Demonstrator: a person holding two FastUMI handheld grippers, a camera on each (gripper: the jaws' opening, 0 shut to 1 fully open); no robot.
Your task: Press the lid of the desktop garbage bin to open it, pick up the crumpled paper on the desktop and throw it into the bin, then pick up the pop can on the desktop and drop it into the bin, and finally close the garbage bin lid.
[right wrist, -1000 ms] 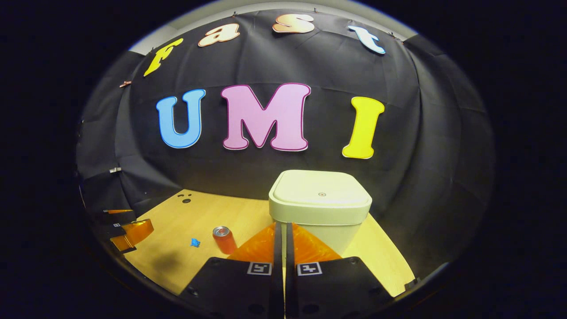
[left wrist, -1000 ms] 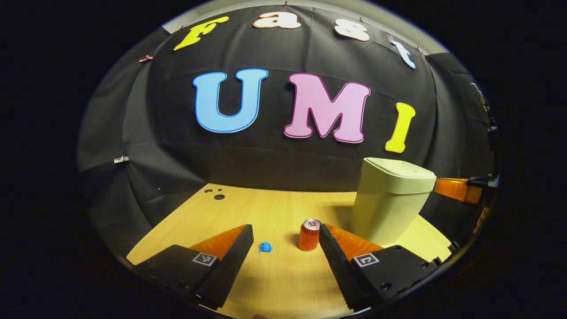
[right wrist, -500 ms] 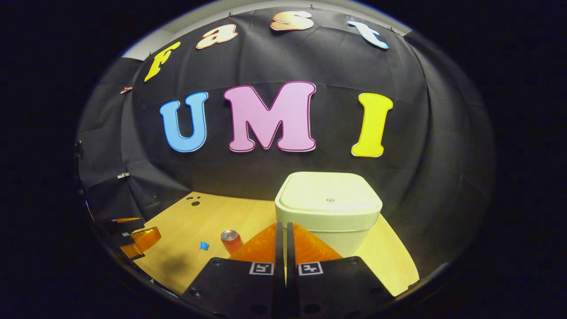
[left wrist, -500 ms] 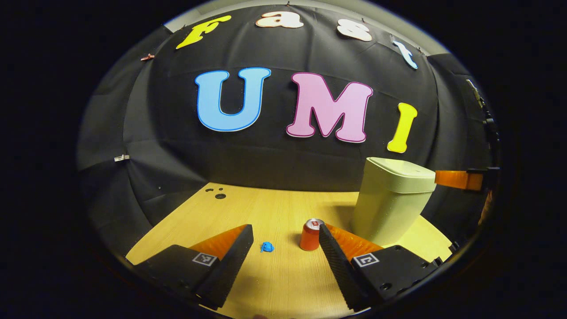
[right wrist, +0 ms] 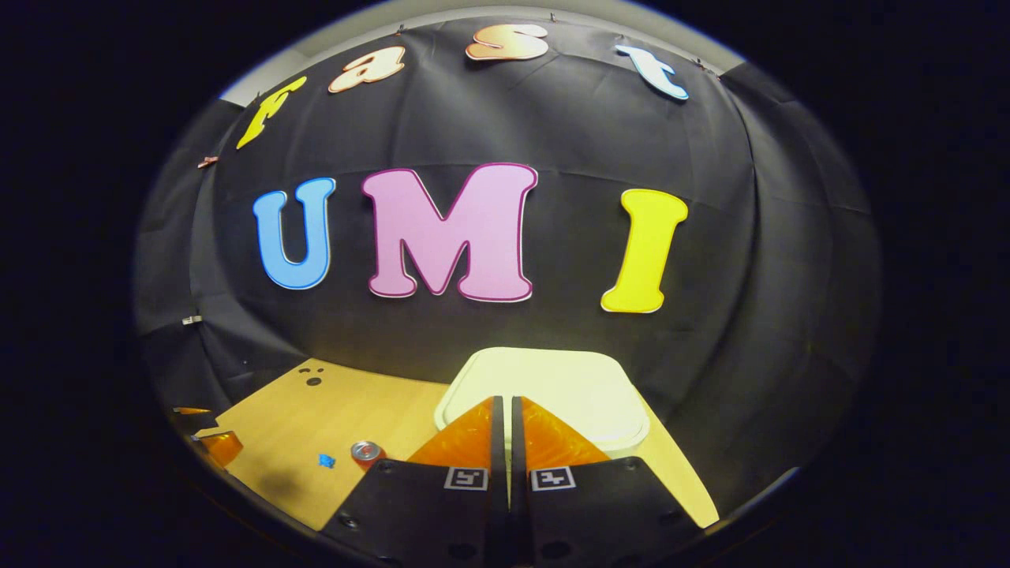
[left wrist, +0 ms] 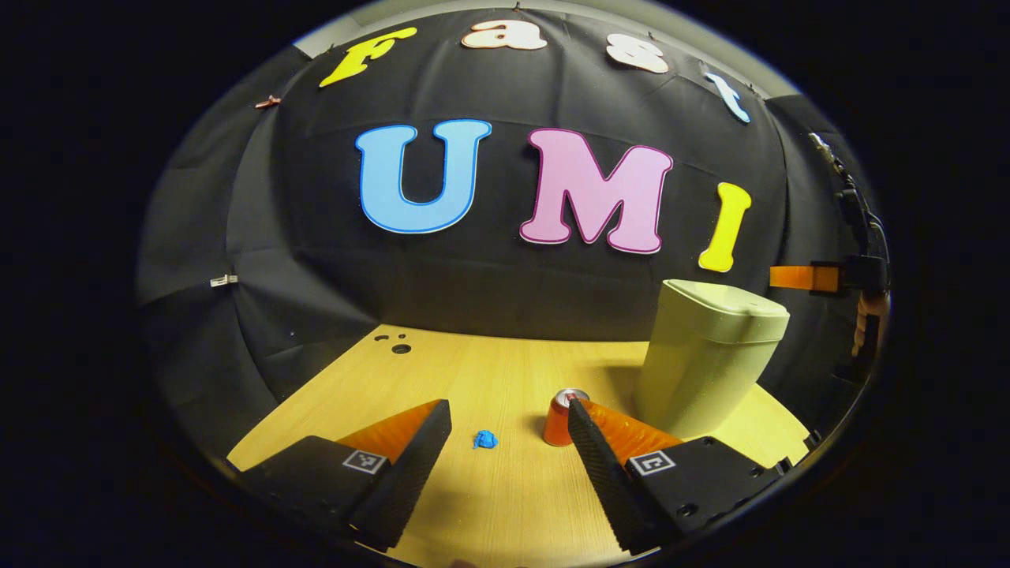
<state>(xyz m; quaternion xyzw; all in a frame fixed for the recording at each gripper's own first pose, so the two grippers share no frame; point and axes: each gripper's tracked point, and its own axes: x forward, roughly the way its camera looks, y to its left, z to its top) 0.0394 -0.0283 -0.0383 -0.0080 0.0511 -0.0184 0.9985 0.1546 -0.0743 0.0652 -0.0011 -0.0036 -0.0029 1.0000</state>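
**Right gripper up over the bin lid**

Since a second ago my right gripper [right wrist: 505,410] has risen and come in over the bin [right wrist: 544,390], so the lid now sits low in the right gripper view, just past my fingertips; whether they touch it I cannot tell. Its fingers are pressed together with nothing between them. The lid lies flat and closed on the bin.

My left gripper [left wrist: 509,430] hovers with fingers spread wide, holding nothing. The can [left wrist: 558,416] stands upright on the table [left wrist: 473,371] just left of the bin, partly hidden behind my left gripper's right finger. The paper [left wrist: 484,439], a small blue wad, lies on the table further left of the bin, beyond the can.
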